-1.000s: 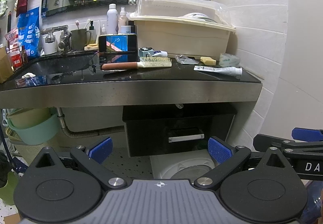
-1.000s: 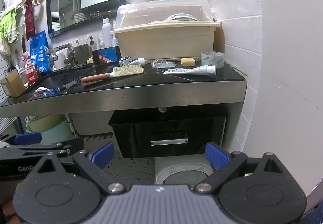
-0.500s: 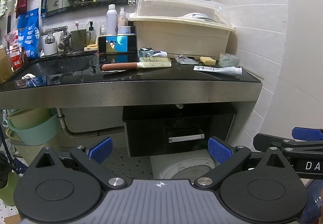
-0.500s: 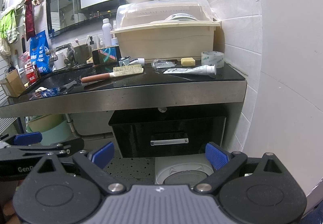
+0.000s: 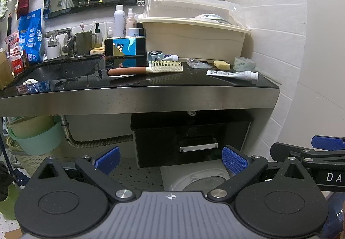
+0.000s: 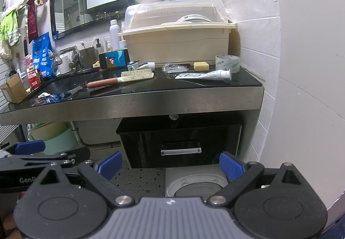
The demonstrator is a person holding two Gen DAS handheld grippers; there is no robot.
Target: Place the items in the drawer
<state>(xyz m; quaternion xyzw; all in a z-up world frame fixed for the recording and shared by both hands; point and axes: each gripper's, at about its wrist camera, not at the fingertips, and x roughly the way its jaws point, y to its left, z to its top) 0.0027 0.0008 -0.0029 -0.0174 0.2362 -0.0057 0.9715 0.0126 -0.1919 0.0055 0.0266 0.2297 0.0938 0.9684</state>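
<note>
A black drawer with a silver handle hangs closed under the dark counter. On the counter lie a hairbrush with a brown handle, a toothpaste tube, a bar of soap and a roll of tape. My left gripper is open and empty, low in front of the drawer. My right gripper is open and empty too, beside it.
A cream dish box fills the counter's back right. A phone leans by the sink. A white round appliance sits on the floor below the drawer. Green basins stand at left; a tiled wall closes the right.
Only the picture on the phone's screen has changed. Both grippers stay where they were, still open.
</note>
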